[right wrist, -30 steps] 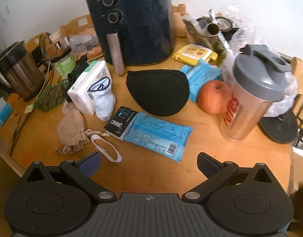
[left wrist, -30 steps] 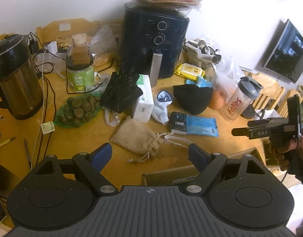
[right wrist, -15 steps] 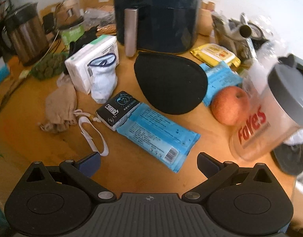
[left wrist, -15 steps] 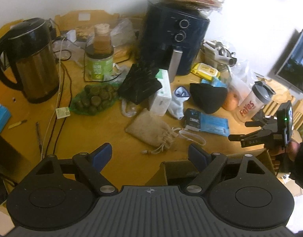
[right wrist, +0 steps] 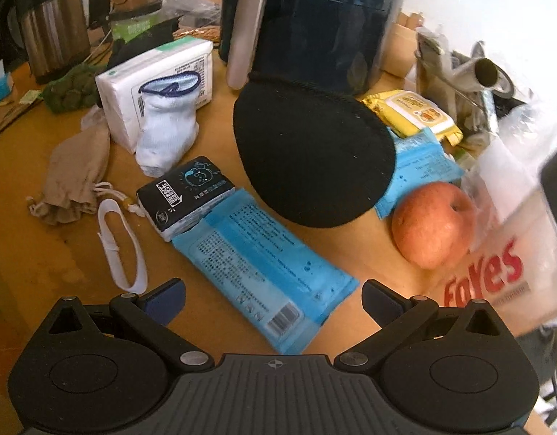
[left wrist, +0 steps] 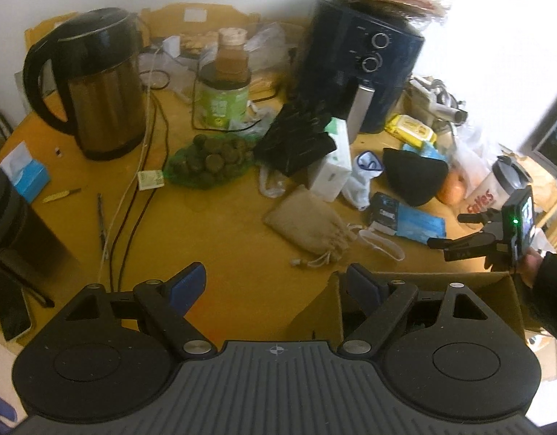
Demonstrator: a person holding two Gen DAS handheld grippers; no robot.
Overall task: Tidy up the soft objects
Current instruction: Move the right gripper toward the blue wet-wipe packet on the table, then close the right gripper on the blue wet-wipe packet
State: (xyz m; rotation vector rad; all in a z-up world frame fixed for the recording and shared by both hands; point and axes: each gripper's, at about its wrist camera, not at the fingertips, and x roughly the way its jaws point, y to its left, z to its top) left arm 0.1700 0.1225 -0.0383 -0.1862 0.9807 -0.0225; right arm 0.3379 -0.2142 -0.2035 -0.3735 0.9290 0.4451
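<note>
Fingers spread (both grippers); shaker bottle blurred, cut off.

Red letters reading "Fo Yes" stood on the side of the clear shaker bottle, the same word showing smaller in the left wrist view; the blue wipes pack carried a barcode and lines of small print too fine to read; the black tissue pack bore white characters that could not be made out.
</note>
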